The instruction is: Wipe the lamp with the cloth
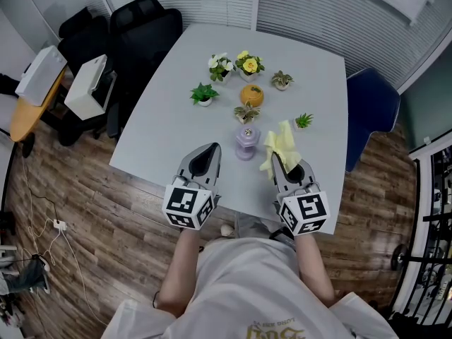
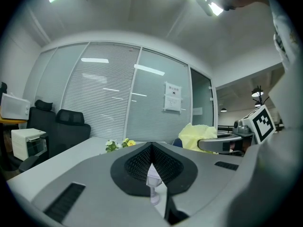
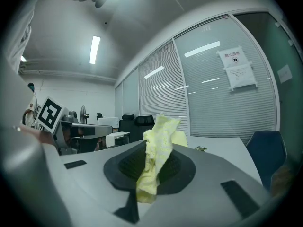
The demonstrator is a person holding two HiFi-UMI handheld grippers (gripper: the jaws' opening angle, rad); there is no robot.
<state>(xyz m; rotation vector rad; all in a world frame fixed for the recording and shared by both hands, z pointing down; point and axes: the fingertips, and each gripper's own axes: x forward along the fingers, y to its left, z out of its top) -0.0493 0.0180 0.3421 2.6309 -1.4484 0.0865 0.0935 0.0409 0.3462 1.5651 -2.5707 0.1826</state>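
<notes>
A small lavender lamp [image 1: 246,143] stands upright near the table's front edge, between my two grippers. My left gripper [image 1: 212,147] is to its left, apart from it, with its jaws shut and empty. In the left gripper view the lamp [image 2: 153,182] shows through the notch below the shut left gripper [image 2: 151,146]. My right gripper [image 1: 277,159] is to the lamp's right, shut on a yellow cloth [image 1: 281,145] that stands up from the jaws. In the right gripper view the cloth [image 3: 156,145] hangs out of the right gripper [image 3: 154,150].
Behind the lamp on the white table [image 1: 169,119] stand several small potted plants [image 1: 204,94] and an orange round object [image 1: 251,95]. Black chairs [image 1: 141,34] and a white machine [image 1: 90,85] stand at the left. A blue chair [image 1: 371,108] is at the right.
</notes>
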